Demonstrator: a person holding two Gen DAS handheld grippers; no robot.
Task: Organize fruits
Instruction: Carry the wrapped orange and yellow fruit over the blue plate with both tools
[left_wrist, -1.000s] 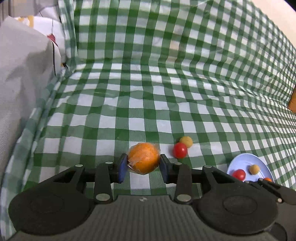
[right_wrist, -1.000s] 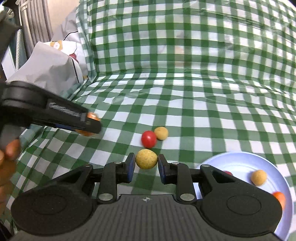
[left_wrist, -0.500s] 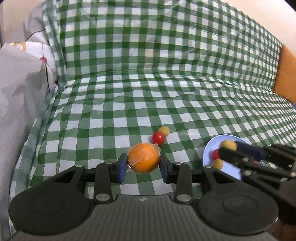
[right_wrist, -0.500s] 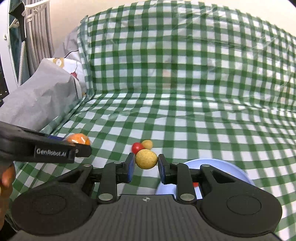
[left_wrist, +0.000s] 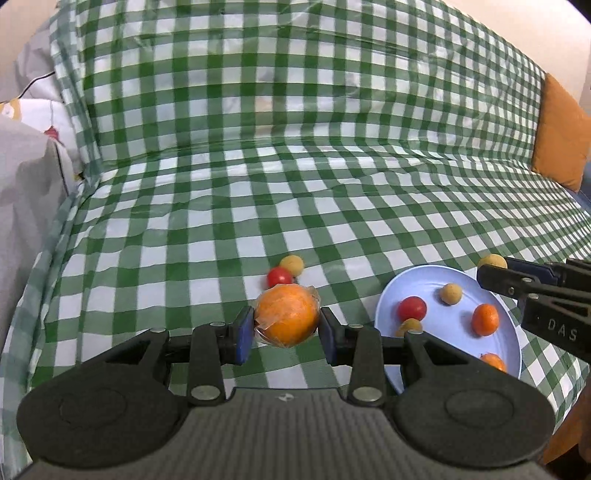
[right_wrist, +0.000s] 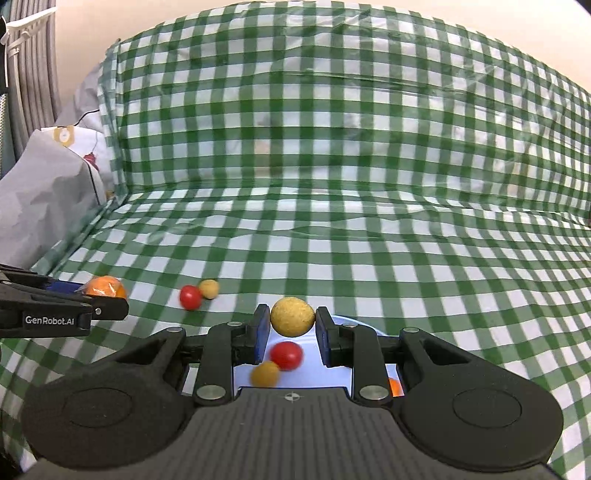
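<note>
Both grippers now nearer blue plate (left_wrist: 436, 275): right gripper (right_wrist: 291, 332) clamps yellow fruit (right_wrist: 292, 316) over it, left gripper (left_wrist: 287, 334) clamps wrapped orange (left_wrist: 288, 314) just left, drops prob next.

Both grippers' jaws clamped, loaded.

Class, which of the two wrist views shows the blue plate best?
The left wrist view: most of the plate is visible, rim and several fruits included, beside the left gripper. In the right wrist view the right gripper hides most of the plate; only strips show.
</note>
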